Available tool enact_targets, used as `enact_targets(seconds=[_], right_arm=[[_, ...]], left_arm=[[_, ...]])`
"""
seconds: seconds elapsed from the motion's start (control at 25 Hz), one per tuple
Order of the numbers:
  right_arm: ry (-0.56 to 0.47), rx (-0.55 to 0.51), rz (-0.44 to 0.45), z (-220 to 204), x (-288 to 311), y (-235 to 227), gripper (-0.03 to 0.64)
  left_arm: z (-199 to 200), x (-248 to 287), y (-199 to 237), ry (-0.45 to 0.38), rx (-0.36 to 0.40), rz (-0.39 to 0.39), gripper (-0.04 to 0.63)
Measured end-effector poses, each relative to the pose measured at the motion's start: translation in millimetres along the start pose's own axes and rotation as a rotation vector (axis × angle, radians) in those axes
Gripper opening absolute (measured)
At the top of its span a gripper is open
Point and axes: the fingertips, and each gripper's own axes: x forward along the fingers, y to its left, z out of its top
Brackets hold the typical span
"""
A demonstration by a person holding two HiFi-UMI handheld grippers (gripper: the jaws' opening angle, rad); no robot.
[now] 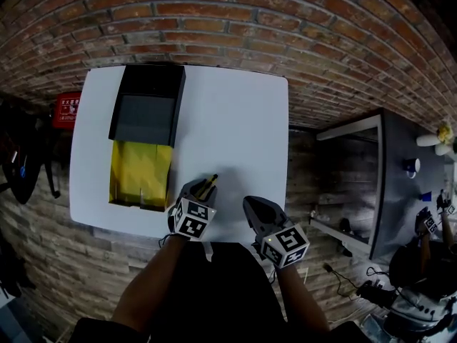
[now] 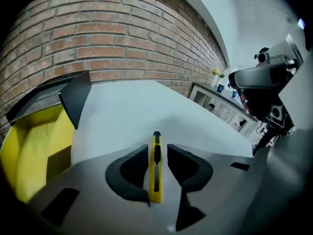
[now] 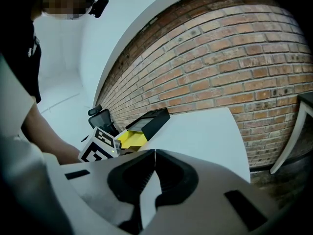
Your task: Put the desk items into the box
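We see a white table [image 1: 235,134] set against a brick wall [image 1: 235,20]. Just left of its far corner there is a red box [image 1: 66,109] with white print. A black office chair [image 3: 100,117] stands left of the table, by the wall. Well to the right stands a grey desk [image 1: 407,170] with pale flowers [image 1: 444,136] on it.

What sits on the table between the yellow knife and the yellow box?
Nothing; bare white table separates knife from box, per the left gripper view.

Right gripper [image 3: 155,153]; jaws together, empty
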Motion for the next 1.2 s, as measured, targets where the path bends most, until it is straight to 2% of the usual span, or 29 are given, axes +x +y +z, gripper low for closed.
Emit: enact_targets(seconds=[0.6,1.2], right_arm=[[-0.005,0.003,-0.006,0,-3,-5,0.021],[-0.026,-0.029,0.038,15,8,14,0.021]], left_arm=[[-2,0,6,0.027,0.029,0.039,0.074],[20,-32,9,-0.065,-0.014,0.042,0.072]])
